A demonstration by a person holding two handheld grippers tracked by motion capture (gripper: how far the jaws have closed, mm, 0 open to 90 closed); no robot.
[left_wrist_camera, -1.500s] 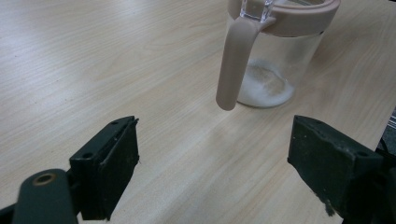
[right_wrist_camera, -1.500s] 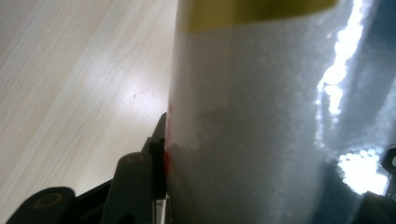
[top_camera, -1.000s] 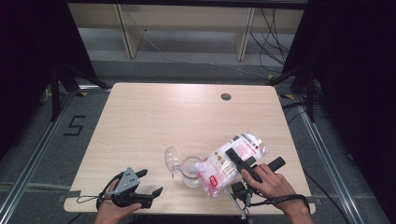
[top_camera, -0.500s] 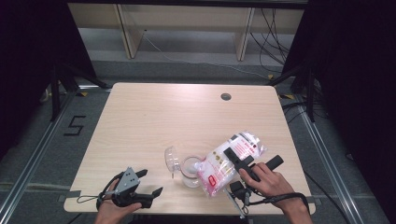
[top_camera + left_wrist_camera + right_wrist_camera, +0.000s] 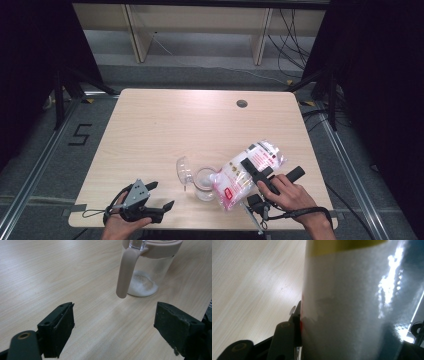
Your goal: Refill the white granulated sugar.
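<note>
Tabletop (image 5: 165,125) carries the work near its front edge on the right-hand side. Largest item is the bag (image 5: 247,172) of white granules, tilted with its lower end over the mouth of the clear jar (image 5: 204,182); my right hand-held gripper (image 5: 262,175) is clamped on the bag's middle, and in the right gripper view the plastic (image 5: 352,302) presses against the jaw. The jar stands upright with its lid (image 5: 183,170) flipped open toward the left; the left gripper view shows a thin layer of white granules (image 5: 142,286) at the bottom and the pink handle (image 5: 126,272) facing me. My left hand-held gripper (image 5: 155,195) hovers apart from the jar, jaws spread wide and empty. I judge the pour is under way and barely begun. Recommendation: raise the bag's far end gradually, keep its opening centred over the mouth, and brace the handle if the jar threatens to tip.
</note>
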